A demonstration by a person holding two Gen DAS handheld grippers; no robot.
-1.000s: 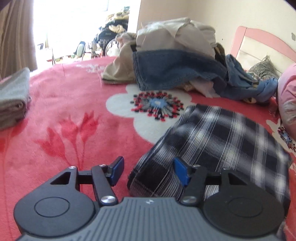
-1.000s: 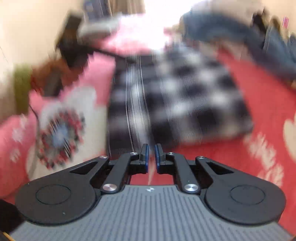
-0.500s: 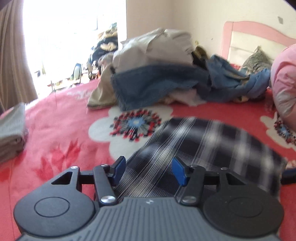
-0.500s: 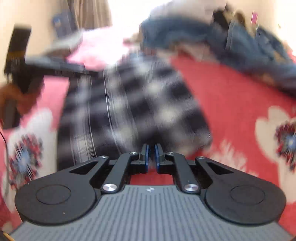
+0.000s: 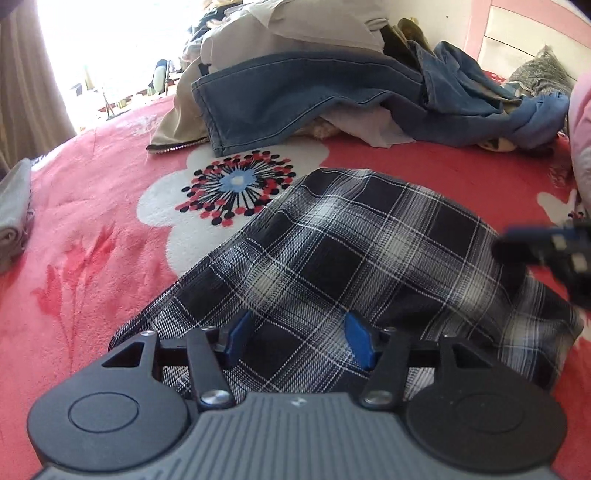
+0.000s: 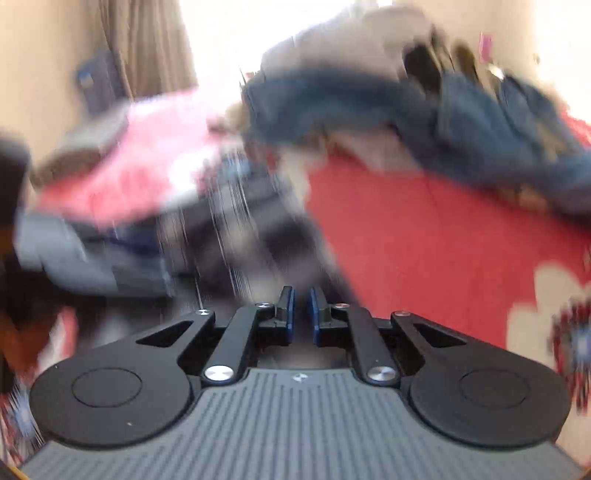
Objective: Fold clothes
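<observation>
A folded black-and-white plaid garment (image 5: 351, 251) lies flat on the red flowered bedspread (image 5: 92, 240). My left gripper (image 5: 299, 339) hovers over its near edge, jaws apart, with only cloth below them and nothing pinched. In the left wrist view, my right gripper (image 5: 546, 247) shows blurred at the garment's right side. In the right wrist view the picture is smeared by motion. There the right gripper (image 6: 302, 314) is shut with a thin slit between its blue pads (image 6: 290, 314) and nothing in it, above the plaid garment's (image 6: 251, 236) corner.
A heap of unfolded clothes sits at the back of the bed, with blue jeans (image 5: 314, 96) under beige cloth (image 5: 295, 33). A folded grey stack (image 5: 13, 218) lies at the left edge. A pink headboard (image 5: 517, 22) stands behind on the right.
The left gripper has slid from beside the plaid garment to over its near edge. The right gripper has swung across the garment and now appears at its right side.
</observation>
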